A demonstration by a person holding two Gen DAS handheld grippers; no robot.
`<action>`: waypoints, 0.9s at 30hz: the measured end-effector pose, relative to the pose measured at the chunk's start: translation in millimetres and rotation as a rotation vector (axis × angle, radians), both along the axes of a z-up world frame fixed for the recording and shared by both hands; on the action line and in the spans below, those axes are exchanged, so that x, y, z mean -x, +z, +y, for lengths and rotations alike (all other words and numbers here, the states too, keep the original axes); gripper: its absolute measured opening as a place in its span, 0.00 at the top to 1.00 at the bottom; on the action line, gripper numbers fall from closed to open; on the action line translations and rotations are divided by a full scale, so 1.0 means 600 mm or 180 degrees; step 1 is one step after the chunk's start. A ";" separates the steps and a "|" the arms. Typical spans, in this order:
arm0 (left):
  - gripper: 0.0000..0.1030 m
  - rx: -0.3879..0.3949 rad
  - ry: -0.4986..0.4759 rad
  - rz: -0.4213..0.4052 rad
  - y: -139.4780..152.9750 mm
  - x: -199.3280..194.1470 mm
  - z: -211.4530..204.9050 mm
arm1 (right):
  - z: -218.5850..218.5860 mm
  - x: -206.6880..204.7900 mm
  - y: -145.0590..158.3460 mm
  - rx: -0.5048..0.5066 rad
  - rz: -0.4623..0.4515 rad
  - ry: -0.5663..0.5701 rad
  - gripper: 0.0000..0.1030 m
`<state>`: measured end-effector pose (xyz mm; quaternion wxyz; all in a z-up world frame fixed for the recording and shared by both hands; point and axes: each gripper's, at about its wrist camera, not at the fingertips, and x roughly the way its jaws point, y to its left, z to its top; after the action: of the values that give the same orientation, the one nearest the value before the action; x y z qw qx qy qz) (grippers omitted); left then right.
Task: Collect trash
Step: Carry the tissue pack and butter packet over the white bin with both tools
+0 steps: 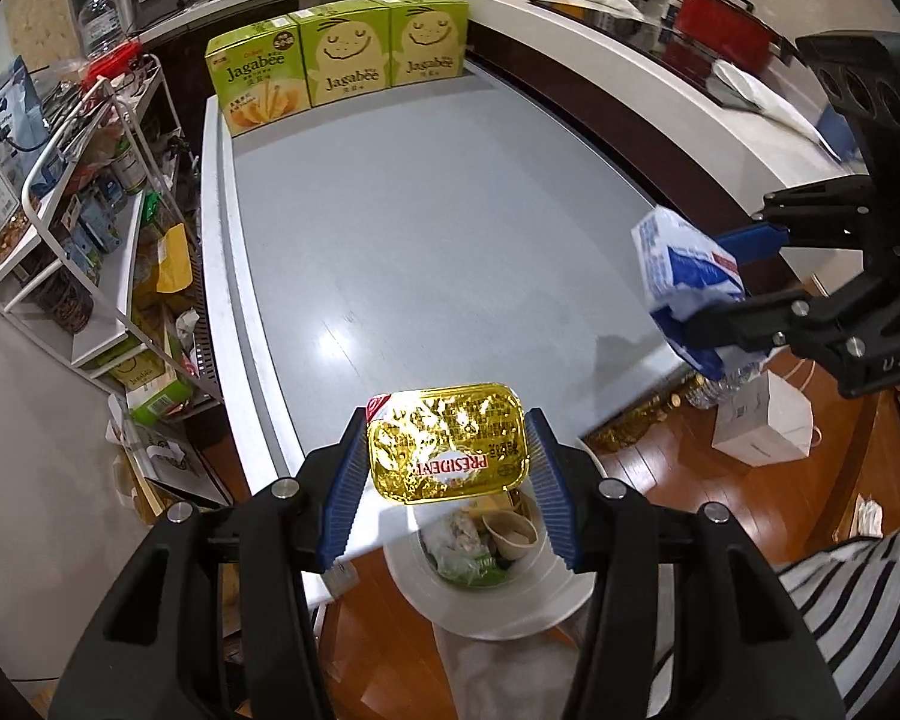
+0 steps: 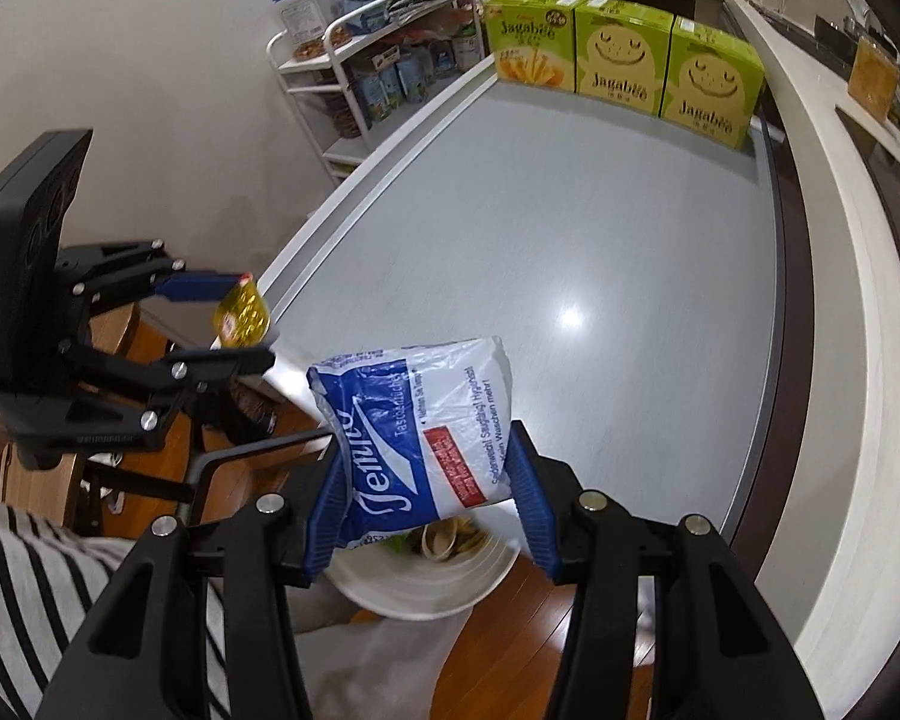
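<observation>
my left claw [image 1: 447, 456] is closed on a gold foil butter tub [image 1: 447, 441], its blue pads pressing the tub's two short ends; the red "president" print reads upside down from my wrist. the tub hangs clear of the grey surface [image 1: 426, 228], at its near edge, with the white bin [image 1: 498, 606] on the wooden floor just below and past it. inside the bin i can see a paper cup and some crumpled wrappers.

my right claw [image 2: 426, 480] is clamped on a blue and white tissue packet [image 2: 417, 432], pads squeezing its lower sides so the top bulges out above them. it too is lifted off the surface, out over the same bin [image 2: 426, 591]. from the left wrist view the packet [image 1: 687, 276] sits off to the right, well apart from the tub.

at the far end of the surface three green jagabee boxes [image 1: 336, 63] stand upright side by side, touching. a white wire shelf rack [image 1: 84, 240] crowded with packets stands beside the surface. a striped sleeve [image 1: 864, 612] shows at the lower edge.
</observation>
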<state>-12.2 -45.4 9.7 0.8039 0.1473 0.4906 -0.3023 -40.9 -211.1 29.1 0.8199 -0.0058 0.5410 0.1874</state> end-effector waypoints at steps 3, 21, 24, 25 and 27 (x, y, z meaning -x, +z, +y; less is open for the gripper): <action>0.50 -0.0013 -0.0047 0.0042 -0.002 0.019 0.002 | 0.003 0.028 -0.008 -0.0040 0.0093 0.0045 0.53; 0.50 -0.0476 -0.0460 0.0650 -0.131 0.113 -0.020 | 0.047 0.085 -0.134 0.0079 0.0809 0.0213 0.53; 0.50 -0.0580 -0.0476 0.0767 -0.162 0.118 -0.022 | 0.055 0.074 -0.154 0.0114 0.0875 0.0196 0.53; 0.50 -0.0606 -0.0473 0.0797 -0.169 0.119 -0.023 | 0.059 0.070 -0.162 0.0146 0.0894 0.0194 0.53; 0.50 -0.0650 -0.0464 0.0838 -0.184 0.118 -0.023 | 0.064 0.067 -0.178 0.0200 0.0951 0.0173 0.53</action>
<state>-82.9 -59.5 -100.7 0.6896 0.2225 0.6078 -0.3250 -81.3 -173.0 -77.7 0.7243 -0.0181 0.6622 0.1912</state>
